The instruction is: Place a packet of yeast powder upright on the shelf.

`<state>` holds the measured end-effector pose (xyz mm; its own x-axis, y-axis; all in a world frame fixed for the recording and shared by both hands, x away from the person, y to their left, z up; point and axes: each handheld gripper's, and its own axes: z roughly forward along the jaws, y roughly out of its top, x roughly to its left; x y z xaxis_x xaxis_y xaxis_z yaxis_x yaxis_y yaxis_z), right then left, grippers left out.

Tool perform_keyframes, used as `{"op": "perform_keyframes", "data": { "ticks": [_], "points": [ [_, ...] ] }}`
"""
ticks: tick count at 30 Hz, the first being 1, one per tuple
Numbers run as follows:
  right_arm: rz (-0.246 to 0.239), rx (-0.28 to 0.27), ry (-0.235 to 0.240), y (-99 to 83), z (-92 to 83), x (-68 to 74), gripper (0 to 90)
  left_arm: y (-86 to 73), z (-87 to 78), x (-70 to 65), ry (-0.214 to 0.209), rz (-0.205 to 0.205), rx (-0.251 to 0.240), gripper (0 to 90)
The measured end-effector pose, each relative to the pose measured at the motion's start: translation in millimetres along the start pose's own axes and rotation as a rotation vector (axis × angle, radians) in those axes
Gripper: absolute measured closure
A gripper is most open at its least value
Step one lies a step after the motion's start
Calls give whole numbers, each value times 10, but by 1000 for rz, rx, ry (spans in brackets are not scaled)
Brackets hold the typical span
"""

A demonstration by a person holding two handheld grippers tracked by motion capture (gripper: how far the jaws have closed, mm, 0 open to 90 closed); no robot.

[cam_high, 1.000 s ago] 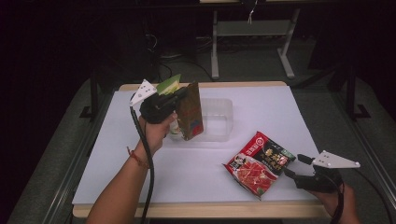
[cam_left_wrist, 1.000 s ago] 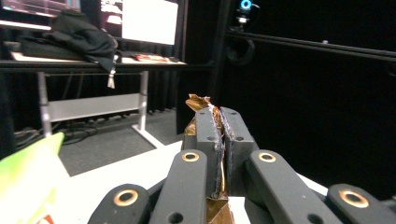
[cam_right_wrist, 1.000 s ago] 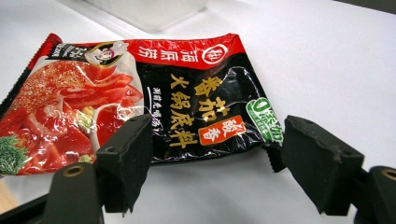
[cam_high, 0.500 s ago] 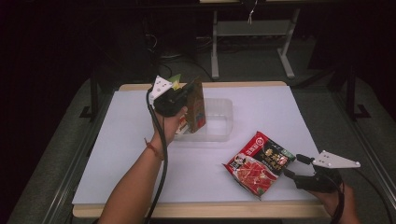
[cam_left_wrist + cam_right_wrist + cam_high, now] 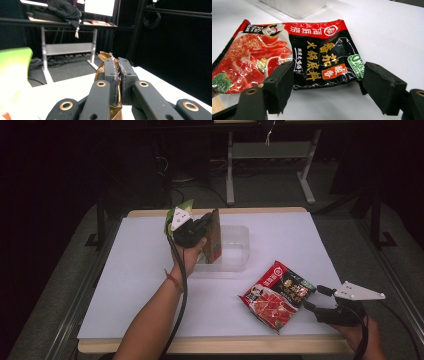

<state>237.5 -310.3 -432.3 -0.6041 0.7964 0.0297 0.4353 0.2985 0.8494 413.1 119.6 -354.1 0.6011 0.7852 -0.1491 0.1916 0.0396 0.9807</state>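
Red sachet (image 5: 287, 50), white brand roundel, gold characters, green corner badge.

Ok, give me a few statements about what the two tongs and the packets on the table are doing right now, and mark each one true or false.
1. The left tongs are shut on a brown packet. True.
2. The brown packet lies flat on the table. False: it is held upright over the clear plastic tub.
3. The right tongs are clamped on the red packet. False: they stand open, with the packet's edge between them and not pressed.
4. The red packet lies on the white table. True.
5. The red packet is inside the tub. False: it lies outside it, nearer the person.
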Motion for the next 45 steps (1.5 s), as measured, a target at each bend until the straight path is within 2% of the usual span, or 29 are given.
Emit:
{"op": "perform_keyframes", "data": {
  "ticks": [5,11,16,21,25,28,33,40,43,45],
  "points": [
    [0,3,1,-4,7,-1,244,-80,-12,6,-16,4,17,857],
    [-3,4,-3,-2,6,1,244,-108,-88,13,-59,17,21,838],
    [1,9,-2,-3,16,3,244,-122,-158,28,-66,63,32,818],
    [12,9,6,-4,29,-3,244,-152,-220,93,-98,73,29,786],
    [12,17,5,-3,40,0,244,-143,-255,106,-156,96,40,686],
    [13,20,3,-6,40,1,244,-119,-293,95,-173,134,63,622],
    [19,28,0,-18,50,-12,244,-112,-347,77,-207,153,72,572],
    [18,40,-9,-25,57,-6,245,-74,-446,-18,-249,220,108,498],
    [21,42,-10,-29,56,-8,245,-72,-541,-71,-198,275,97,494],
    [27,47,-15,-33,60,-17,245,-60,-584,-80,-201,274,89,486]
  ]
}}
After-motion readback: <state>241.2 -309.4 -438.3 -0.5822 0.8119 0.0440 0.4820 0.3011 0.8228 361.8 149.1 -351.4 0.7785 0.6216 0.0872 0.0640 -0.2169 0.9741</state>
